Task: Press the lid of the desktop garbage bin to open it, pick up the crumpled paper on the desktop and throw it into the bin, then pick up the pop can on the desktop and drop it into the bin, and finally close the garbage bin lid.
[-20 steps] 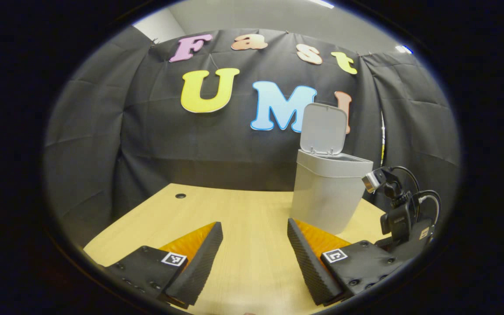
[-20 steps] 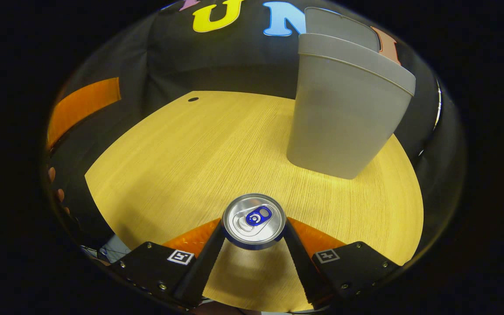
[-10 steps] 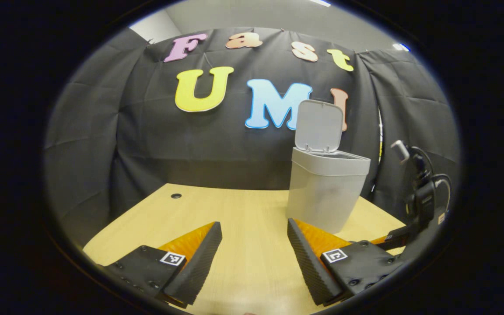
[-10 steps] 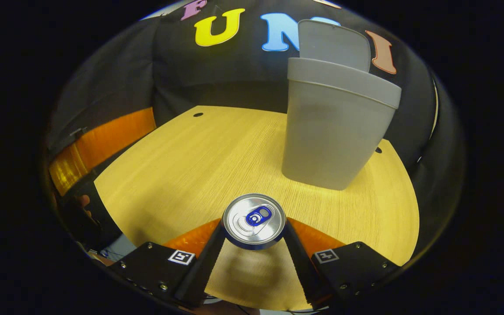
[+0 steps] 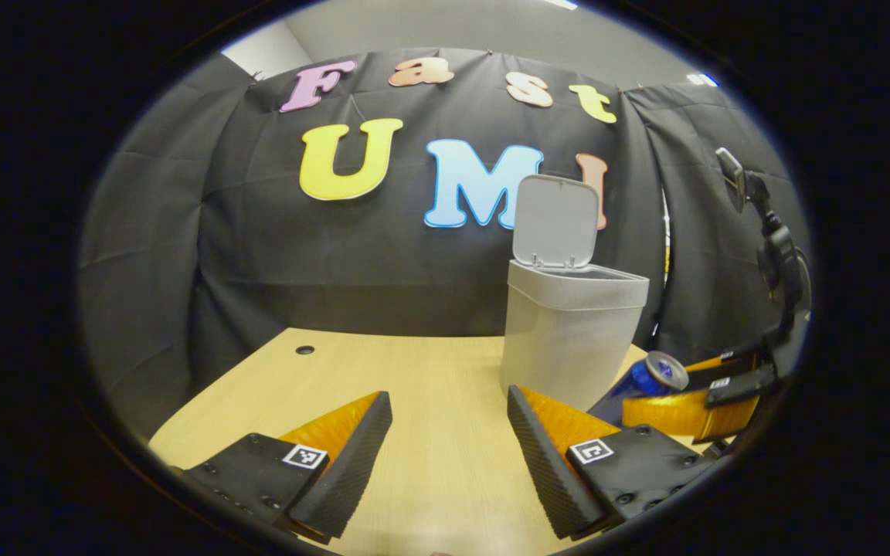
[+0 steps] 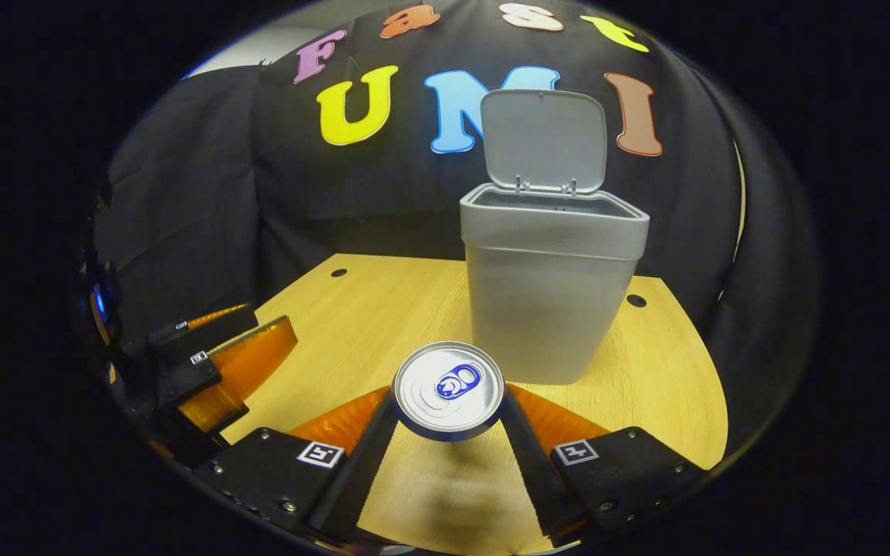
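Your right gripper (image 6: 449, 421) is clamped on the can (image 6: 449, 390), both fingers pressed against its sides, and it holds the can clear of the table, top end toward the camera, in front of the bin. From the left gripper view you can see that gripper (image 5: 711, 378) at the right edge with the can (image 5: 650, 378) tilted in it, just beside the bin's lower right side. Your left gripper (image 5: 449, 455) hangs over the near part of the table (image 5: 406, 371) with its fingers wide apart and nothing between them; from the right gripper view it sits low at the left (image 6: 221, 363). Toward the table's far right edge stands the bin (image 6: 549, 289), upright, its lid (image 6: 544, 139) swung up and open at the back.
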`<state>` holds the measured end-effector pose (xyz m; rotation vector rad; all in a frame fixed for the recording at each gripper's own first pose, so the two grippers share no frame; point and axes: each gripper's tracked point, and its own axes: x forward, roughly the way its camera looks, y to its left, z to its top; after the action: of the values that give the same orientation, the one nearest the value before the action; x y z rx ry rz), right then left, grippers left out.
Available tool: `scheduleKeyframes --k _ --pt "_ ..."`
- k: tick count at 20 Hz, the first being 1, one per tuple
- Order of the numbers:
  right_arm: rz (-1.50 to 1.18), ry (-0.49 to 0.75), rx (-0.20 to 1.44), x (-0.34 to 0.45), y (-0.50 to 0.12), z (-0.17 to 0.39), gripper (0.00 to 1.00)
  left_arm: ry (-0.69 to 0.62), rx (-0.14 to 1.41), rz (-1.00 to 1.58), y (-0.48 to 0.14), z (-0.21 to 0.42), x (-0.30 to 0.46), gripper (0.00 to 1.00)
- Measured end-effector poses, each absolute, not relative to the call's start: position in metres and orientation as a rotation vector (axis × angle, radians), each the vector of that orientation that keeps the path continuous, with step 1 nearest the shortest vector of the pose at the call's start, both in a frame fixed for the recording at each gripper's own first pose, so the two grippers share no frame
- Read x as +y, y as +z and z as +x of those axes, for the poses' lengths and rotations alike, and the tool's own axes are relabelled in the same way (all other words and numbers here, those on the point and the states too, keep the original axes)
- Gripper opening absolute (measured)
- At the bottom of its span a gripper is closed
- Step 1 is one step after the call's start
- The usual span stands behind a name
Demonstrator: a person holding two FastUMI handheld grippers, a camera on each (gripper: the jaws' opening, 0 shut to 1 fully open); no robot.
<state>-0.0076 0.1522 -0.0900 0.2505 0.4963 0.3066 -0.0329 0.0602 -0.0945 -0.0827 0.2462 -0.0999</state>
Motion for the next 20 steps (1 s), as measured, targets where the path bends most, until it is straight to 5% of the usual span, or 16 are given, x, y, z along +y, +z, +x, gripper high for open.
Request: scheduleKeyframes --k 20 --pt "0.241 0.200 0.095 0.080 0.046 0.072 0.83 -0.083 0.222 -0.080 -0.079 -0.030 0.062 0.96"
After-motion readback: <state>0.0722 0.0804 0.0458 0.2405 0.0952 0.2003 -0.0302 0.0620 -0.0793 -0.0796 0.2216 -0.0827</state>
